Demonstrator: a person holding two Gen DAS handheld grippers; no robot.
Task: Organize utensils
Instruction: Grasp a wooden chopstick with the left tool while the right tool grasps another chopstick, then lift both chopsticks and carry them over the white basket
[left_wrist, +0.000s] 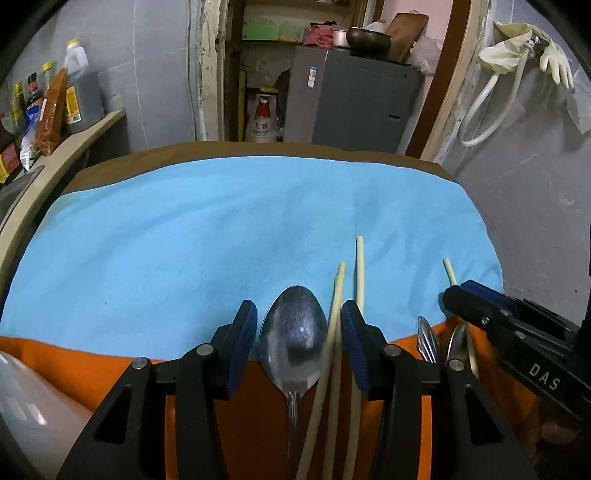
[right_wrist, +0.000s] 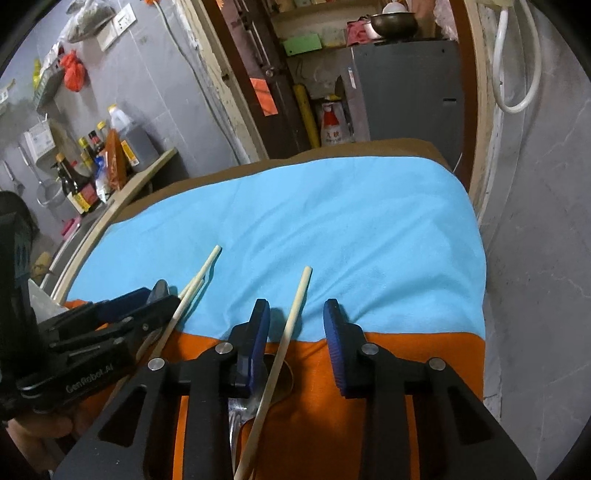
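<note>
In the left wrist view my left gripper (left_wrist: 299, 317) has its blue pads close against a metal spoon (left_wrist: 293, 339) and a pale chopstick (left_wrist: 335, 314) beside it, gripping both. A second chopstick (left_wrist: 360, 269) runs under the right finger. In the right wrist view my right gripper (right_wrist: 295, 306) stands open around a single chopstick (right_wrist: 295, 314), with gaps on both sides. Beneath it on the orange cloth (right_wrist: 406, 354) lie another spoon's bowl (right_wrist: 284, 380) and a fork (right_wrist: 236, 413). The right gripper (left_wrist: 458, 291) also shows at the right of the left wrist view.
A blue cloth (left_wrist: 221, 229) covers the table beyond the orange one. Sauce bottles (right_wrist: 81, 184) crowd a counter to the left. A pale container (left_wrist: 29, 398) sits at the near left. A wall with a hose (left_wrist: 480, 110) stands close on the right.
</note>
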